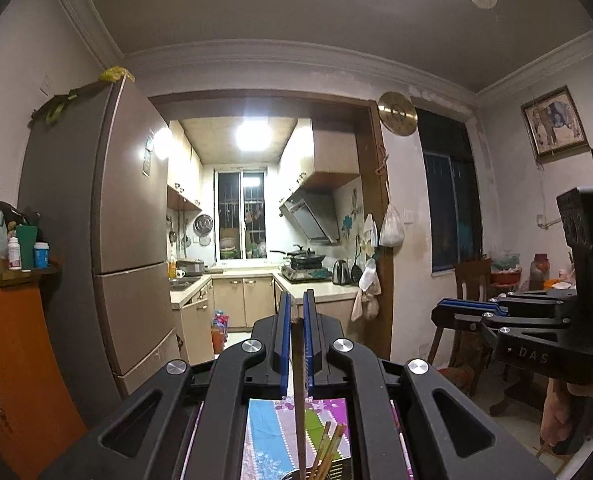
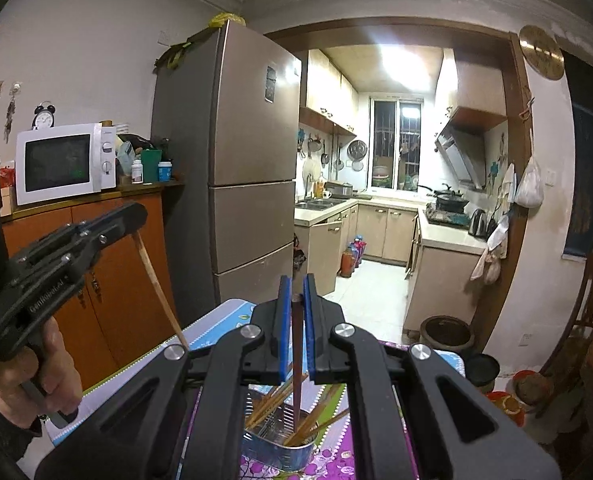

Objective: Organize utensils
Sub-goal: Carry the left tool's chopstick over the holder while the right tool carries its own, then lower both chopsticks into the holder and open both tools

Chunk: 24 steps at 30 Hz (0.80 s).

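My left gripper [image 1: 296, 304] is shut on a brown chopstick [image 1: 299, 380] that hangs down between its blue pads, above the flowered tablecloth [image 1: 264, 424]. In the right wrist view this left gripper [image 2: 136, 216] is at the left, held by a hand, with its chopstick [image 2: 160, 288] slanting down. My right gripper [image 2: 296, 284] is shut on a dark chopstick [image 2: 296, 360], whose lower end reaches into a metal holder [image 2: 280, 452]. Several more chopsticks [image 2: 272, 404] lean in that holder. The right gripper [image 1: 442, 304] also shows side-on at the right of the left wrist view.
A tall fridge [image 2: 240, 152] stands ahead on the left, beside an orange cabinet [image 2: 96, 280] with a microwave [image 2: 64, 162] on top. The kitchen doorway [image 2: 376, 240] opens straight ahead. A wooden chair [image 1: 472, 280] and a dark pot [image 2: 448, 334] on the floor are at the right.
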Each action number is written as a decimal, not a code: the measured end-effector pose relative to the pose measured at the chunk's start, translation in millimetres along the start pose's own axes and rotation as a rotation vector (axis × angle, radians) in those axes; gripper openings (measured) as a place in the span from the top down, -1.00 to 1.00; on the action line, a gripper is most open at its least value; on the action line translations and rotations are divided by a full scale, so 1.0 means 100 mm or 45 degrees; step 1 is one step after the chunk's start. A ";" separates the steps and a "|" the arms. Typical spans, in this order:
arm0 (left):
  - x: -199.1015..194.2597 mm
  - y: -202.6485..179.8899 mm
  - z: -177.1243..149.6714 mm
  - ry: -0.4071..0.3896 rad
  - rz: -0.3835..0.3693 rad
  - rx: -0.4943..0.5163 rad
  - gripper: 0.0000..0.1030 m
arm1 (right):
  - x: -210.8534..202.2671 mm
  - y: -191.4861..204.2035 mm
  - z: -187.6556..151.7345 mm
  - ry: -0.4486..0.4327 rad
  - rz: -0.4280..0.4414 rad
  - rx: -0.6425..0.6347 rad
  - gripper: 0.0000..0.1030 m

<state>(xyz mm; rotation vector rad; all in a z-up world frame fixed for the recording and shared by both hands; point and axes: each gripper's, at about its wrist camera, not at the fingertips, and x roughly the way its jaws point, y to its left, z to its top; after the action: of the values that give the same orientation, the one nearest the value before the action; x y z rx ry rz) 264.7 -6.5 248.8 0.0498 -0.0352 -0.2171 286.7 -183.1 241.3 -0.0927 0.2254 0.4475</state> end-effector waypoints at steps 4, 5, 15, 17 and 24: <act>0.23 0.04 -0.17 0.053 -0.002 -0.004 0.86 | 0.22 -0.02 -0.11 0.036 0.012 0.005 0.91; 0.28 0.06 -0.21 0.069 -0.002 -0.010 0.86 | 0.26 -0.02 -0.13 0.044 0.014 0.007 0.91; 0.76 0.23 -0.64 0.204 -0.003 -0.062 0.86 | 0.67 -0.08 -0.40 0.149 0.031 0.048 0.91; 0.84 0.26 -0.70 0.225 -0.004 -0.069 0.86 | 0.75 -0.11 -0.46 0.170 0.037 0.066 0.91; 1.11 0.30 -0.93 0.316 -0.002 -0.067 0.86 | 0.97 -0.18 -0.59 0.224 0.028 0.101 0.89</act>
<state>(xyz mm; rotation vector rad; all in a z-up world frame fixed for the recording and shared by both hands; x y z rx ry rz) 383.6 2.8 160.4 0.0237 0.2173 -0.2117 368.2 -166.6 161.6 -0.0519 0.4168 0.4520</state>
